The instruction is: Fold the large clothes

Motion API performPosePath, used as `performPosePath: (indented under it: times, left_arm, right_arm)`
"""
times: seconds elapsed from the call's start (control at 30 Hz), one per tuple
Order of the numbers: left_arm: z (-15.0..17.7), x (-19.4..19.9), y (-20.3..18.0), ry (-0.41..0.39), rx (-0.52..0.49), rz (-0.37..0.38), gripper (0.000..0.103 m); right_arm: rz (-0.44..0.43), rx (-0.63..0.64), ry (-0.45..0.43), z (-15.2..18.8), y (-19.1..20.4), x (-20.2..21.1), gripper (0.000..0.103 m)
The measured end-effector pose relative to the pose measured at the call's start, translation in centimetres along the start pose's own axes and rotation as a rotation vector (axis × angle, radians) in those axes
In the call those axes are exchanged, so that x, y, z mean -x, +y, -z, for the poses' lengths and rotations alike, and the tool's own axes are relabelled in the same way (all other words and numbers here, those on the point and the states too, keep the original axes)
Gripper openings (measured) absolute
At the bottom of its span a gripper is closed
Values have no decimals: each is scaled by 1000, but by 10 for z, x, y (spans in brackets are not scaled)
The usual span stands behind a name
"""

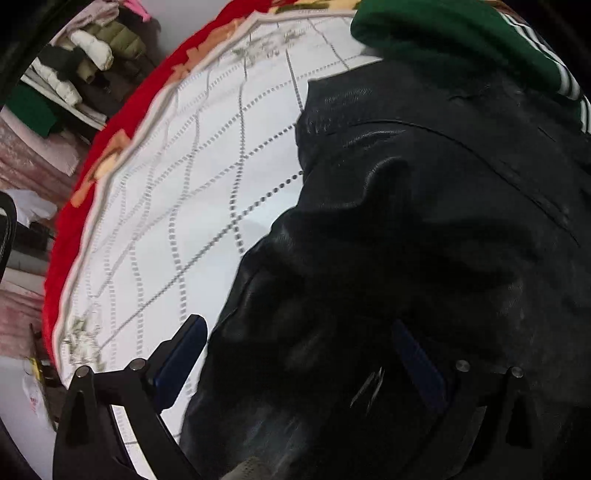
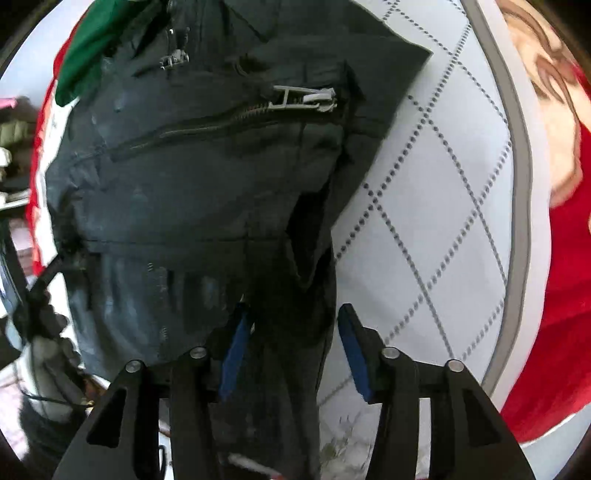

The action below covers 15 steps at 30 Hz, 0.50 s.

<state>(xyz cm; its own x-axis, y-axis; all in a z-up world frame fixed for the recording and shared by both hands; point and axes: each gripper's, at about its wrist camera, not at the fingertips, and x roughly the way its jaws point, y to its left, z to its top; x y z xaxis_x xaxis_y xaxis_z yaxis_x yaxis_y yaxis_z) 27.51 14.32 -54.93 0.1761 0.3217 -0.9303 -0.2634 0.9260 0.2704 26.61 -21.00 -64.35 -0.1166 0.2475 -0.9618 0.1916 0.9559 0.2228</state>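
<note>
Right gripper (image 2: 291, 354) straddles the near hem of the black jacket (image 2: 207, 177), jaws part open, pads apparently not yet pinching. Left gripper (image 1: 299, 358) gapes wide over the cloth, holding nothing. Jacket lies on the quilted bed (image 2: 436, 206), beyond it a green garment (image 1: 443, 37). Step judged: gripping the hem; next, close and fold toward the far edge.

black jacket (image 2: 207, 177) | leather-like, silver zipper, rumpled | lying on white quilted bed cover

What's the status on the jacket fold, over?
Left gripper open over black jacket. Right gripper open, jacket edge between its pads. Green garment lies against jacket's far end on the white quilted cover.
</note>
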Motion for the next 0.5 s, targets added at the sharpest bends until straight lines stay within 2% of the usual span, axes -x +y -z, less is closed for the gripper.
performPosePath:
  times: [0.03, 0.1, 0.2, 0.37, 0.5]
  left_arm:
    - [-3, -2, -1, -4, -2, 1, 103]
    - [-5, -2, -3, -13, -13, 1, 103]
    - [-5, -2, 0, -27, -17, 13, 103]
    - [-7, -5, 4, -21, -7, 30, 103]
    - [-6, 1, 4, 0, 2, 23, 103]
  right_arm:
    - [22, -26, -28, 0, -3, 0, 34]
    - [-10, -166, -79, 6, -23, 3, 31]
    - [-64, -352, -122, 22, -51, 1, 31]
    - [-17, -368, -90, 18, -52, -9, 30]
    - [-66, -356, -42, 17, -56, 5, 32]
